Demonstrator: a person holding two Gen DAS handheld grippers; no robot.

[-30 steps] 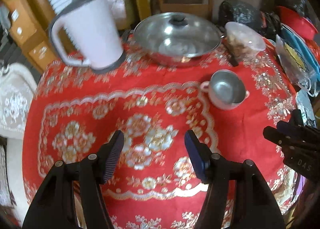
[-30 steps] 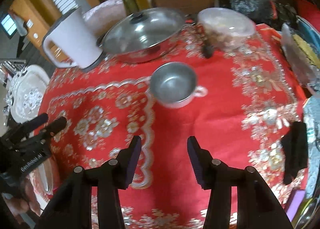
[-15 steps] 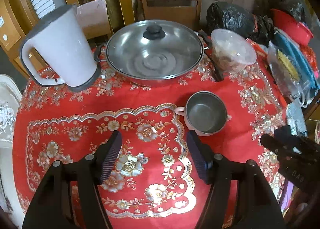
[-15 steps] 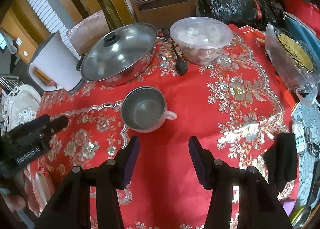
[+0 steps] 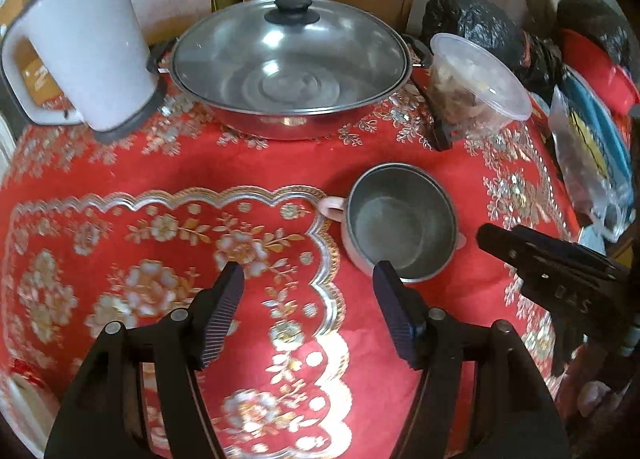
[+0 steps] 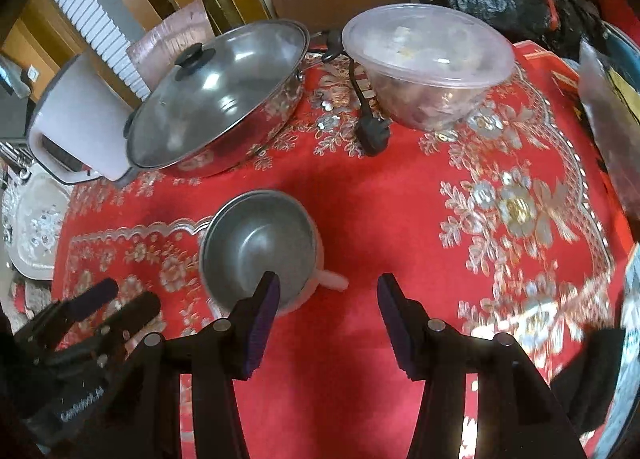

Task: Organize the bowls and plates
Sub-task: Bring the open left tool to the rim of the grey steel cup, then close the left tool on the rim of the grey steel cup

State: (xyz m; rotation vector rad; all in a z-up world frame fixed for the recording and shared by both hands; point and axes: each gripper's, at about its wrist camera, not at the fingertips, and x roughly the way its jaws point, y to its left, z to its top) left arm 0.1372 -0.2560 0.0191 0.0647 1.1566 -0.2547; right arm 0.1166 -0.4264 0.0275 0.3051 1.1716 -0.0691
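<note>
On the red tablecloth point(image 6: 400, 211) stand 1 lidded steel pan point(image 5: 290, 71), 1 white kettle point(image 5: 86, 47), 1 lidded plastic container point(image 6: 430, 63) and 1 small steel bowl point(image 6: 258, 251) with pink handles, near the middle with bare cloth around it. The left gripper point(image 5: 308, 307) and right gripper point(image 6: 326, 311) are both wide open and hold nothing, the right one just beside the bowl. The writing on the tools is too blurred to read.

Left gripper point(image 5: 307, 311): black arms, silver screws, ribbed dark-blue pads; right gripper point(image 6: 327, 317): black arms, silver screws, purple ribbed pads, white lettering.
</note>
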